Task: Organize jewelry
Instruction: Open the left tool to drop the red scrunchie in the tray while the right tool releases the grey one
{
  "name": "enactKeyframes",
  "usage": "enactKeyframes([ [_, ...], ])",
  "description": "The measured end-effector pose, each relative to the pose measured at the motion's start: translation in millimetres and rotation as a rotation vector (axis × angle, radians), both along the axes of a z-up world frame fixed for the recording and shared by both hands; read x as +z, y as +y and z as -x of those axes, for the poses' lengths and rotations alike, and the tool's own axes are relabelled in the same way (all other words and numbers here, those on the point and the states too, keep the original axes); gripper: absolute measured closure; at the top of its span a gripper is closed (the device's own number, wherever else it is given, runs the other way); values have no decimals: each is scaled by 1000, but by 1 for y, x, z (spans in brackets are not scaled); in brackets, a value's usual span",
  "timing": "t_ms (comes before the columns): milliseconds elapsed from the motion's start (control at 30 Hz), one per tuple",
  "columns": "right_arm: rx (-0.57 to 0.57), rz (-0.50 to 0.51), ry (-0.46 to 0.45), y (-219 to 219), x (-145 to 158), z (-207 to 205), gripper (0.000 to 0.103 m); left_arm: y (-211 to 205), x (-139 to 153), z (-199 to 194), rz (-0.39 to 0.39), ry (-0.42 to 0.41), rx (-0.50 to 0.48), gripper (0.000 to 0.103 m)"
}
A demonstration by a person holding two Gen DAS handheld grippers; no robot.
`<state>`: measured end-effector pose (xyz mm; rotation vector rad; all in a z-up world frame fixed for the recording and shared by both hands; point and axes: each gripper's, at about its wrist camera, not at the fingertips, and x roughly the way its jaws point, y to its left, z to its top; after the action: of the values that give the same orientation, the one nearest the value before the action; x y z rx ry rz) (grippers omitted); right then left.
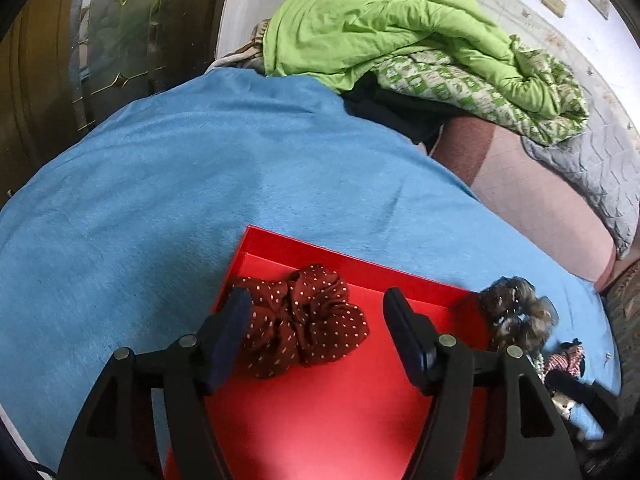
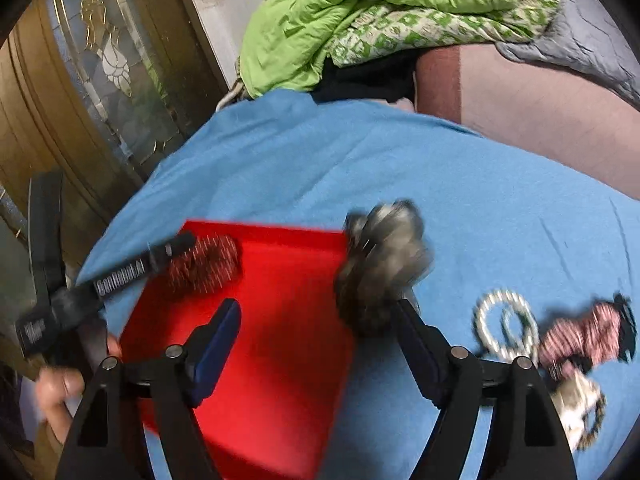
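A red tray [image 1: 344,408] lies on a blue blanket [image 1: 160,184]. A dark red dotted scrunchie [image 1: 304,320] lies in the tray between the fingers of my left gripper [image 1: 318,312], which is open. A grey-brown scrunchie [image 1: 516,312] sits at the tray's right edge. In the right wrist view my right gripper [image 2: 316,320] is open over the tray [image 2: 280,344], and the grey-brown scrunchie [image 2: 384,272] is blurred just beyond its right finger. A pearl ring piece [image 2: 506,324] and a pink striped hair tie [image 2: 584,332] lie to the right.
A green quilt [image 1: 400,40] is piled at the far end of the bed. A pink mattress [image 1: 532,200] lies bare on the right. A glass-panelled wooden door [image 2: 92,80] stands at the left. The left gripper's body [image 2: 120,276] and the hand holding it [image 2: 60,392] show at the tray's left.
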<state>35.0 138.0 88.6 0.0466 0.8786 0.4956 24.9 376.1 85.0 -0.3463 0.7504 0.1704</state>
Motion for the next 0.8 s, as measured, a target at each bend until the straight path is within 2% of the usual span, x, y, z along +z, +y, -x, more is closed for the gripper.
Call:
enactKeyframes([
  [200, -50, 76, -23, -12, -6, 6, 21, -3, 3, 11, 5, -15, 13, 36],
  [333, -136, 83, -10, -30, -8, -23, 21, 0, 0, 12, -16, 1, 29, 36],
  [500, -237, 88, 74, -45, -28, -72, 22, 7, -7, 6, 26, 29, 32, 36],
  [600, -284, 102, 124, -50, -42, -100, 27, 8, -8, 2, 43, 35, 30, 36],
  [633, -295, 104, 141, -53, -46, -109, 40, 8, -8, 1, 46, 38, 30, 36],
  [667, -296, 103, 156, -54, -50, -115, 63, 8, -9, 0, 48, 42, 29, 36],
  [700, -289, 91, 176, -56, -52, -121, 74, 7, -9, -1, 48, 45, 30, 36],
  [767, -278, 74, 165, -59, -46, -119, 84, 8, -10, -1, 46, 52, 34, 36],
  [800, -269, 68, 153, -58, -42, -114, 85, 8, -11, -2, 43, 57, 40, 36],
])
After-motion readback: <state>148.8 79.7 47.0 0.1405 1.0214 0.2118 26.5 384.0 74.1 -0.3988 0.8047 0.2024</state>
